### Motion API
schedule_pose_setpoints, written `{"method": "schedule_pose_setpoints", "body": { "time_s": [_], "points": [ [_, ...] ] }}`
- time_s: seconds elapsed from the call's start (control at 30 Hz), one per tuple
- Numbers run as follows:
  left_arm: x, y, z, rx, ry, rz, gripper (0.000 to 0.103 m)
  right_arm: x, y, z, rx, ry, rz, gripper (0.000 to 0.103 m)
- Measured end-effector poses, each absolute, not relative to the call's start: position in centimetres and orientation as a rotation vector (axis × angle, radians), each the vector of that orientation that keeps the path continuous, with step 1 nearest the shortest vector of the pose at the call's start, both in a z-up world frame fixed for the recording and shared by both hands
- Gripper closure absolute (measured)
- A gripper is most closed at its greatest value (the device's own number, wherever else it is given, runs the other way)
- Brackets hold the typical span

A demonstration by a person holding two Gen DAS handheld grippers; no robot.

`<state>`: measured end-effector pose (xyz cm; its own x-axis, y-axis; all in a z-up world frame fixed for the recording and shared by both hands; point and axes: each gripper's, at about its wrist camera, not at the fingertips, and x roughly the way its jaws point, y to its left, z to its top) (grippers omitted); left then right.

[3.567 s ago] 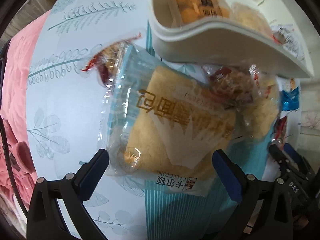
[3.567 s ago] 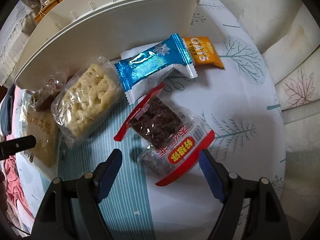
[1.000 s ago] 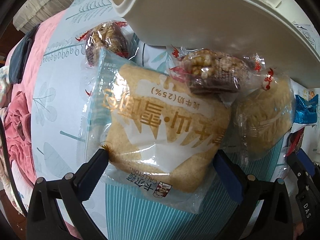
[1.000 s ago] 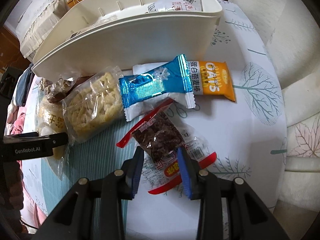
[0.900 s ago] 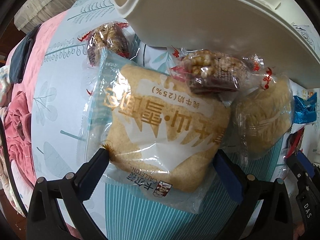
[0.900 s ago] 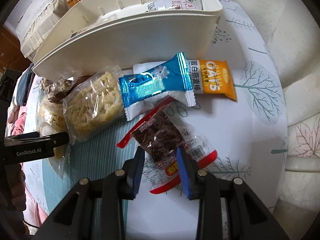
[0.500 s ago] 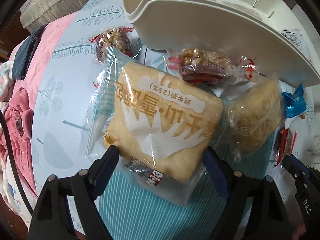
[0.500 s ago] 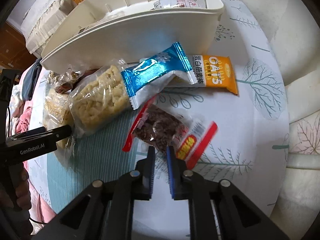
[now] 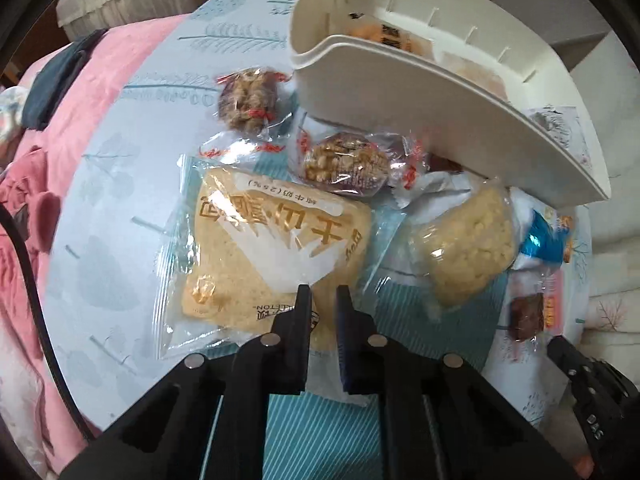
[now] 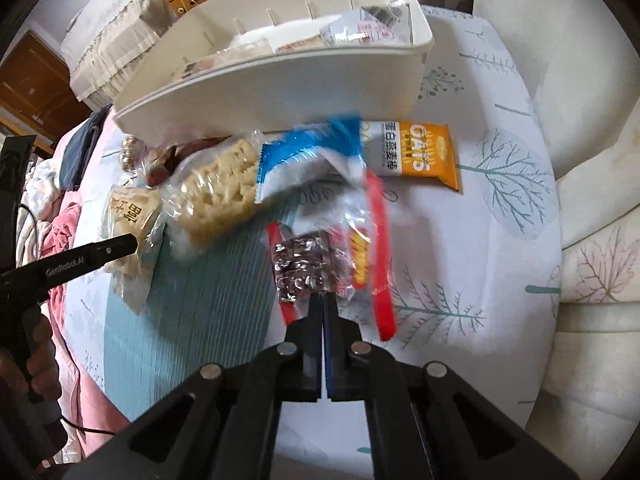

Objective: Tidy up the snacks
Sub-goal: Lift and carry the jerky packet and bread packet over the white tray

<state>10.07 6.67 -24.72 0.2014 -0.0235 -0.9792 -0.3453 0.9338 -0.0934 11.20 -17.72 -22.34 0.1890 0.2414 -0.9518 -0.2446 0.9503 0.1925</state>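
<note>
So I'm pinching the near edge of the bread packet (image 9: pixel 276 248) with my left gripper (image 9: pixel 323 294), fingers squeezed down narrow on the wrapper, and the packet is lying flat on the leaf-print tablecloth (image 9: pixel 132 184) just in front of the white bin (image 9: pixel 440 116). My right gripper (image 10: pixel 322 300) is clamping the red-edged packet of dark snack (image 10: pixel 316 256) with the jaws nearly touching, and it's looking blurry and tilted, so it's hanging from my fingers rather than lying flat. Sitting between the two are the puffed rice cake (image 10: pixel 216 192) and the blue wrapper (image 10: pixel 308 156), with the orange oats bar (image 10: pixel 416 152) just beside that, close to the bin wall. Two walnut-date sweets (image 9: pixel 344 164) are resting near the bin's base, one touching the bread packet.
</note>
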Motion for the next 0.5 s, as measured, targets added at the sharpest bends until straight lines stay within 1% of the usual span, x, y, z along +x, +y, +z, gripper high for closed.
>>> {"method": "schedule_pose_setpoints", "body": {
  "time_s": [0.17,0.37,0.5],
  "points": [
    [9.1,7.7,-23.4,-0.375,1.333,0.237,0.096,10.5,-18.1,-20.7,-0.018,1.300,0.388,0.103],
    [8.1,8.5,-19.9,-0.444,1.261,0.214,0.097,10.2,-18.1,-19.8,-0.021,1.277,0.417,0.103],
    [8.3,8.4,-17.2,-0.441,1.213,0.198,0.097,10.5,-18.1,-20.1,0.006,1.291,0.397,0.103]
  ]
}}
